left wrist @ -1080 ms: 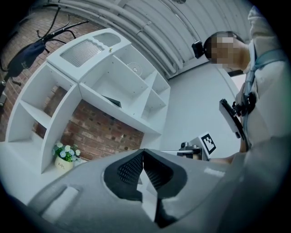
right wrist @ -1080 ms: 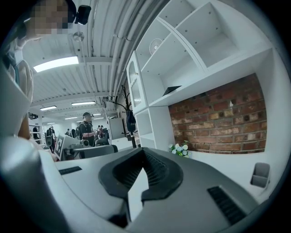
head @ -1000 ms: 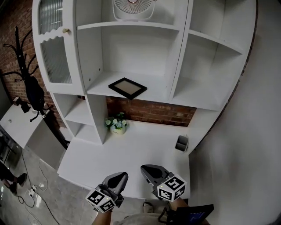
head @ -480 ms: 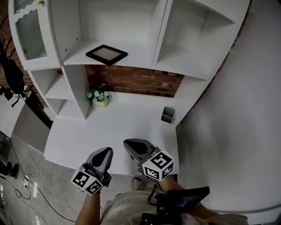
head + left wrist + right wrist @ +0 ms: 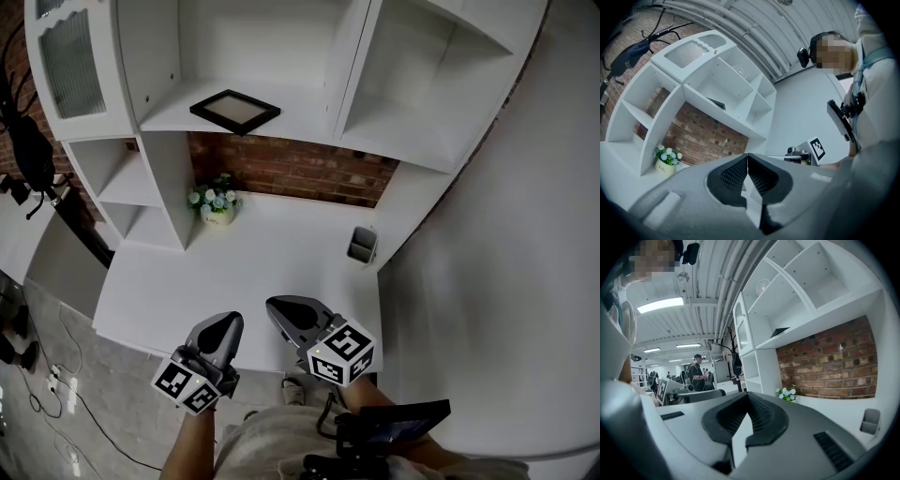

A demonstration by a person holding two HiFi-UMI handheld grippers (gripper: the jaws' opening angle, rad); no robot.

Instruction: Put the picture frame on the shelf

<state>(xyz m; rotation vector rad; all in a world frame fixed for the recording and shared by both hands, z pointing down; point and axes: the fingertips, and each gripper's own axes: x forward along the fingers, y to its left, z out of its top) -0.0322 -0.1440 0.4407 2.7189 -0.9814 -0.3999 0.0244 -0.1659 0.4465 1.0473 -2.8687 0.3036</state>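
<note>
The white shelf unit (image 5: 370, 122) is filling the head view's top half, with the white desk (image 5: 272, 267) lying below it. The black picture frame (image 5: 234, 111) is lying flat on the middle shelf board at eleven o'clock. At six o'clock, the left gripper (image 5: 229, 321) and right gripper (image 5: 275, 306) are hovering over the desk's near edge, jaws pressed together on nothing. A flower pot (image 5: 217, 203) is standing at ten o'clock and a grey holder (image 5: 361, 246) near centre-right.
</note>
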